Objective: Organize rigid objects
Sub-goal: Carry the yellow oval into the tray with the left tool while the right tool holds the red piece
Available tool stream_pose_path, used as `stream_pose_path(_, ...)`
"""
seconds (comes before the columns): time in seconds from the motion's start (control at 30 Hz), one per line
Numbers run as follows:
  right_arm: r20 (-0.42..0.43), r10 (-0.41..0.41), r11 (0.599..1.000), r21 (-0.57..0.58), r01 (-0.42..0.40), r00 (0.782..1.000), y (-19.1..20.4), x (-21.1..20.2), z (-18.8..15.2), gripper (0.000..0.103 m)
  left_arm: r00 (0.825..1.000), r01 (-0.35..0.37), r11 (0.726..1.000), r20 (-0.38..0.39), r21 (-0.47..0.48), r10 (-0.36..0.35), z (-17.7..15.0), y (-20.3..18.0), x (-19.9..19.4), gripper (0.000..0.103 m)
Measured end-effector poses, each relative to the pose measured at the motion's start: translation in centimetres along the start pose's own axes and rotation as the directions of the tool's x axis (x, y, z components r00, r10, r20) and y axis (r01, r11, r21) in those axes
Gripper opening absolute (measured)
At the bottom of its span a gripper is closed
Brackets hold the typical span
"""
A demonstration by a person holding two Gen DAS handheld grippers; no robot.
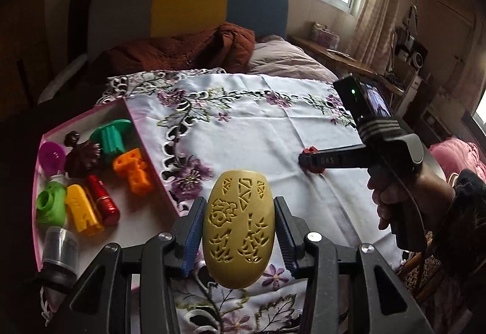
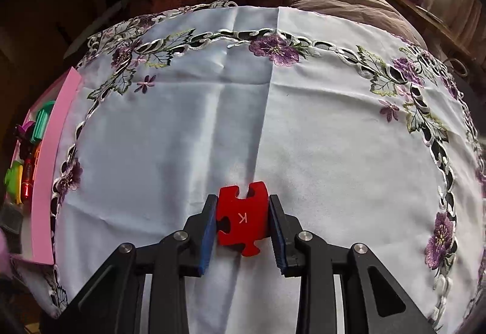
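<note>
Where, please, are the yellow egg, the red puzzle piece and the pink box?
yellow egg [image 1: 238, 227], left wrist view, carved front.
red puzzle piece [image 2: 243, 220], right wrist view, lettered top face.
pink box [image 1: 152, 164], left wrist view, right wall.

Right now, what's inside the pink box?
Pink box holds a green piece, orange piece, dark figure, magenta disc, red cylinder, yellow piece, lime ring, clear jar. Anything beneath them is covered.
</note>
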State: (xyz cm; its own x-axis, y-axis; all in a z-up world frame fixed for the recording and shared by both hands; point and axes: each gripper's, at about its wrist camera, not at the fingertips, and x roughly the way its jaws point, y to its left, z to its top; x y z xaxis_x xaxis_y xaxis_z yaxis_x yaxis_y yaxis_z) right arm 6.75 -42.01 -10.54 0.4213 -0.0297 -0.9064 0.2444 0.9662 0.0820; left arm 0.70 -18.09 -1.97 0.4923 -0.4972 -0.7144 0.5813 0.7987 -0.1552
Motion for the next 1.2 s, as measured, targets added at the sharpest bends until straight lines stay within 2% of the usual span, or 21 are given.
stream_pose_path(0.33,0.002,0.000,1.000,-0.007,0.000,1.000,0.0,0.0,0.0,0.033,0.999,-0.048,0.997,0.022,-0.056,0.049,-0.7,2.5,-1.9,0.045)
stream_pose_path(0.6,0.010,-0.021,0.999,-0.045,0.022,1.000,0.4,-0.1,0.0,0.033,0.998,-0.058,0.991,0.017,-0.121,0.060,-1.0,4.7,-2.3,0.045)
stream_pose_path(0.83,0.011,-0.028,0.998,-0.058,0.028,1.000,0.3,-0.2,0.1,0.033,0.998,-0.048,0.957,0.014,-0.284,0.054,-1.6,9.8,-3.4,0.044)
stream_pose_path(0.97,0.010,-0.032,0.997,-0.064,0.032,0.999,0.5,-0.2,0.1,0.033,0.999,-0.048,0.941,0.004,-0.336,0.052,-2.6,12.2,-3.7,0.044)
stream_pose_path(1.07,0.008,-0.032,0.997,-0.067,0.032,0.999,0.5,-0.2,0.1,0.033,0.999,-0.046,0.939,-0.012,-0.341,0.045,-3.2,12.8,-3.2,0.044)
stream_pose_path(1.2,0.006,-0.029,0.997,-0.072,0.029,1.000,0.6,-0.2,0.1,0.033,0.998,-0.065,0.957,-0.036,-0.283,0.057,-3.0,12.5,-1.9,0.045)
